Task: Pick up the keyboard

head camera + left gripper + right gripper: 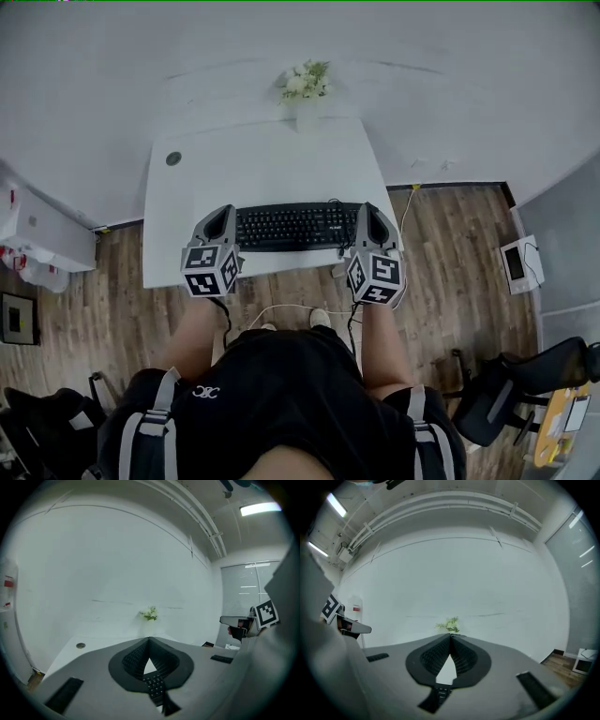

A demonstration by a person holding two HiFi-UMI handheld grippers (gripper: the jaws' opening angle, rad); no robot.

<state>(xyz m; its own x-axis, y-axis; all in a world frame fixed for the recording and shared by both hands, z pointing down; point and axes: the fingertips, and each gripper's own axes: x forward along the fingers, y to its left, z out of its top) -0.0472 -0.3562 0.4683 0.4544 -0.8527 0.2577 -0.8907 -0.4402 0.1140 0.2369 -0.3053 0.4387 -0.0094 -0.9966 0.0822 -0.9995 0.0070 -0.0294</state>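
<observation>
A black keyboard (295, 226) lies flat on the white desk (262, 169), close to its front edge. My left gripper (227, 214) is at the keyboard's left end and my right gripper (368, 212) at its right end, both pointing away from the person. Both are shut and hold nothing. In the left gripper view the jaws meet at the tip (150, 640), and keyboard keys (156, 687) show low in the gap behind it. The right gripper view shows the same closed tip (451, 637) with a few keys (439, 693) below. I cannot tell whether either gripper touches the keyboard.
A white vase of flowers (305, 86) stands at the desk's back edge, and a round cable hole (173, 158) sits at the back left. A white cable (281, 309) lies on the wooden floor under the desk. An office chair (525, 384) is at the lower right.
</observation>
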